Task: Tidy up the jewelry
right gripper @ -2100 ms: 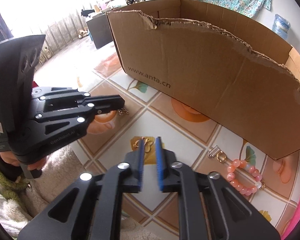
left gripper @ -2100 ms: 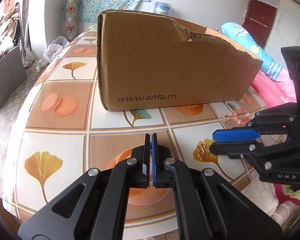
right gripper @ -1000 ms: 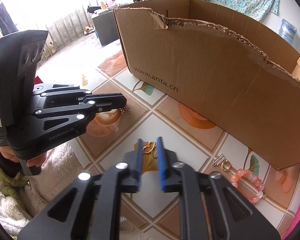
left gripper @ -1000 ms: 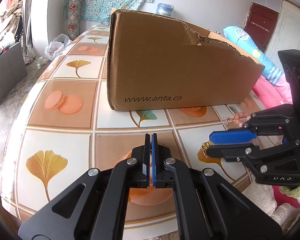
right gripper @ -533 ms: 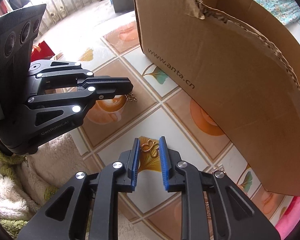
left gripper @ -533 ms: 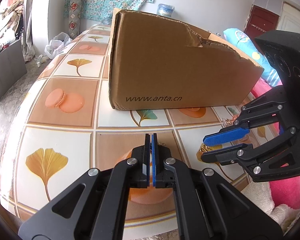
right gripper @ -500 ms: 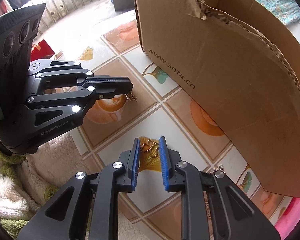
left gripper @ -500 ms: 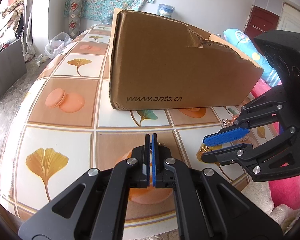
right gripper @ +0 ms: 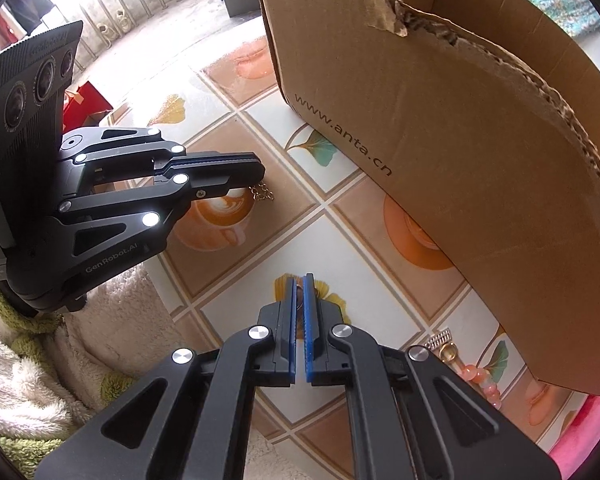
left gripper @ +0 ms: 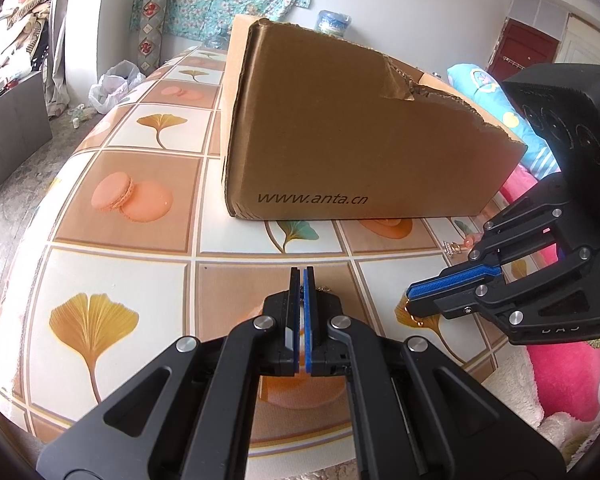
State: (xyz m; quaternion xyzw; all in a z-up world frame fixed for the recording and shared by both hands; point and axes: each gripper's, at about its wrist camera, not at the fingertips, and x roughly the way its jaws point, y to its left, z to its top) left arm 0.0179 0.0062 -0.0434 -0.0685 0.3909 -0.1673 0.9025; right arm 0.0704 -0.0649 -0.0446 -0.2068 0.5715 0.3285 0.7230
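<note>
1. Right wrist view: a large brown cardboard box (right gripper: 460, 128) stands on the counter (right gripper: 260, 272). Its near wall is torn to a ragged, sloping edge and printed "www.anta.cn". The part of its inside that shows is bare cardboard walls; its floor is hidden.
2. The right gripper (right gripper: 299, 292) has its blue ribbed jaws nearly together, clamped on a small gold ornament (right gripper: 300, 293) that lies on the counter over a yellow leaf print. Only a sliver of gold shows between the pads.
3. The left gripper (right gripper: 256, 178) has its black jaws pressed together on a short gold chain (right gripper: 262, 193). The links dangle from the tip, over a printed coffee cup.
4. Left wrist view: the left gripper (left gripper: 302, 276) shows its pads closed with a thin seam between them. A bit of the chain (left gripper: 323, 289) peeks out beside the tip.
5. From this side, the right gripper (left gripper: 414, 300) tips down onto the counter (left gripper: 120, 280), and gold glints under its tip.
6. A small silver spring-shaped piece (right gripper: 439, 338), a gold ring (right gripper: 449, 353) and a bracelet of round peach beads (right gripper: 482, 380) lie close together on the counter, near the box's low corner.
7. The counter is glossy, tiled with prints of ginkgo leaves, macarons and cups.
</note>
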